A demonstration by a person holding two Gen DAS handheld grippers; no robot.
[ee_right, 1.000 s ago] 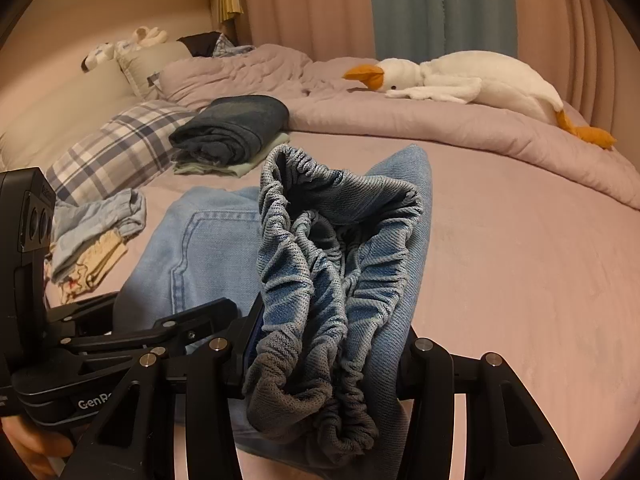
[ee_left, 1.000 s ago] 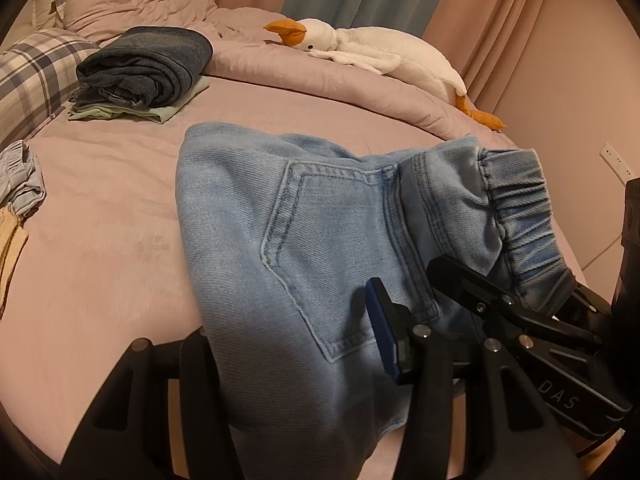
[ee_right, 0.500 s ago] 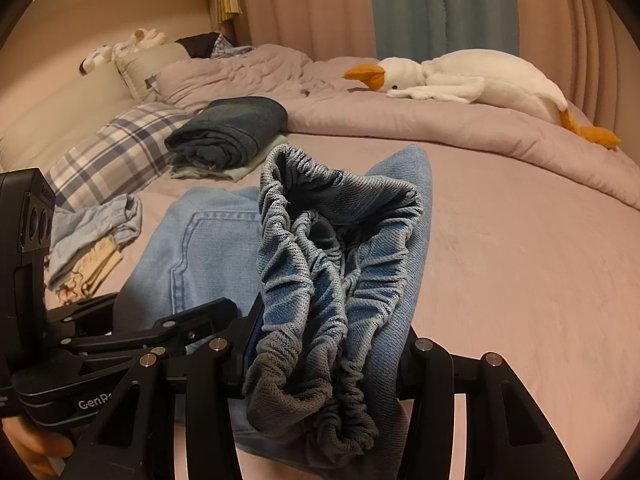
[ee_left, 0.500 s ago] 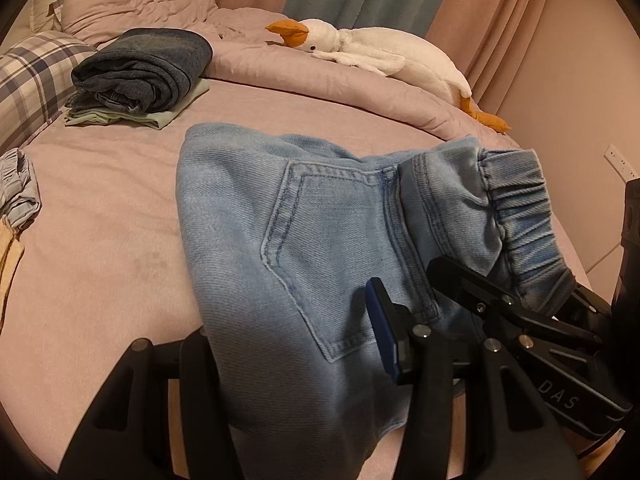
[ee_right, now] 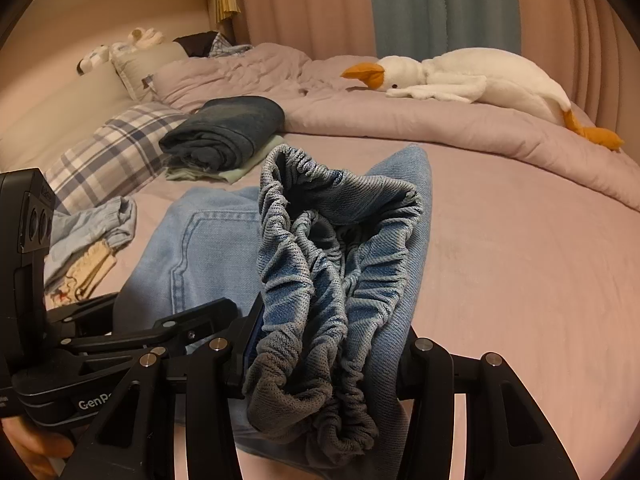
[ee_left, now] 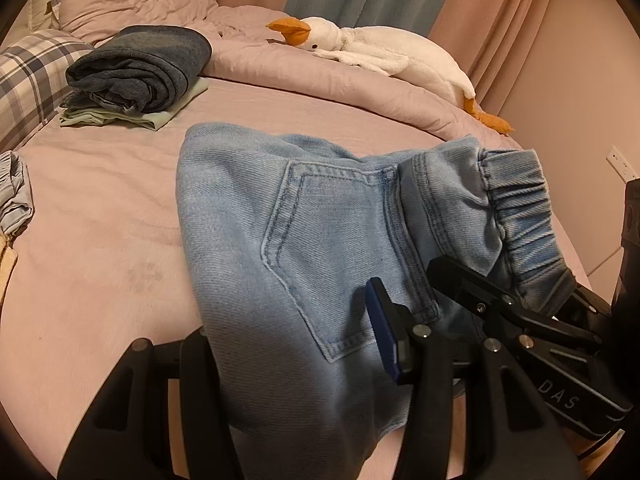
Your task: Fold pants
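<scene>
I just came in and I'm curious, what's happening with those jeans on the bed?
A person is folding a pair of light blue jeans on the bed, using black tongs in each hand. The right tongs clamp the bunched stretchy waistband. The left tongs have the denim near the back pocket between them. Dark folded jeans are stacked near a checked pillow, and a toy goose lies on the blanket.

My 2 wrist cameras sit close behind my fingers, angled down across the bed [ee_left: 100, 184]. Both views share the light jeans [ee_left: 288, 240], the plush goose [ee_right: 472, 76] and the curtains [ee_right: 404, 4].
</scene>
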